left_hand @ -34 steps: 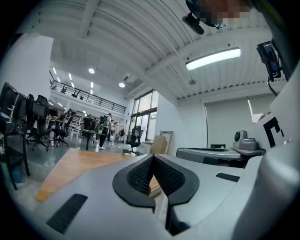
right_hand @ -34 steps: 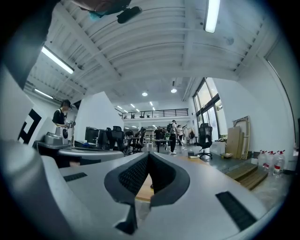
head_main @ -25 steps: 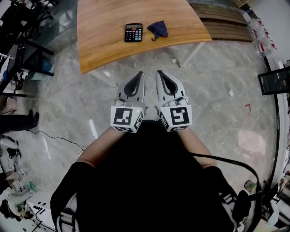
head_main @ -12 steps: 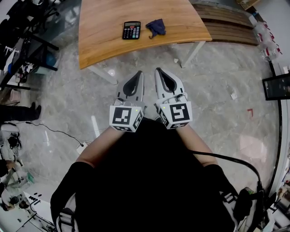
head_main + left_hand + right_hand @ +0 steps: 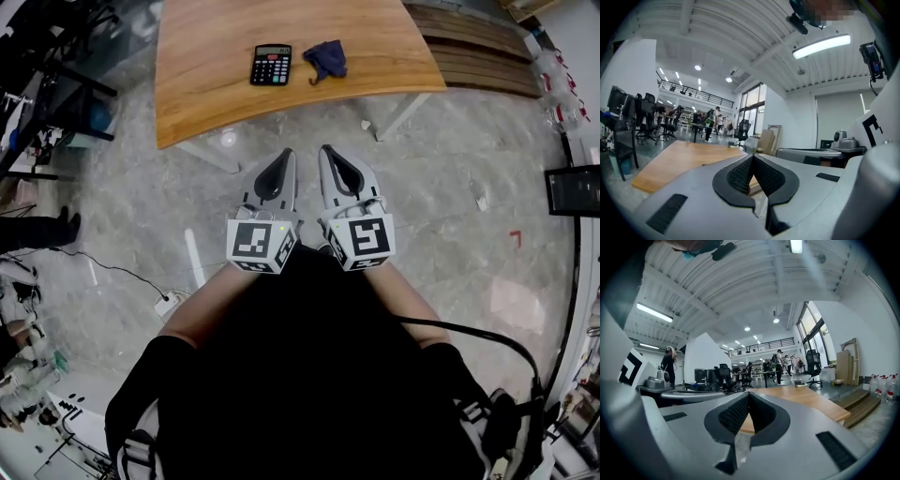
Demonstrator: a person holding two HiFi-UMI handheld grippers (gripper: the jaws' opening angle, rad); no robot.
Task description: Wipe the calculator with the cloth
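at twelve o'clock in the head view, the calculator (image 5: 271, 65) lies on the table (image 5: 216, 103), the cloth (image 5: 325, 59) just beside it at three o'clock, well apart from your left gripper (image 5: 288, 154) and right gripper (image 5: 325, 150). left gripper view: jaws pressed together, empty. right gripper view: likewise together, empty.

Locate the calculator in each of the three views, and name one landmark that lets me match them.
Head view: the calculator lies at top centre on the wooden table, just left of the blue cloth.
Left gripper view: not visible; only the bare tabletop shows, at lower left.
Right gripper view: not visible; the tabletop shows right of centre.
Shared landmark: the wooden table.
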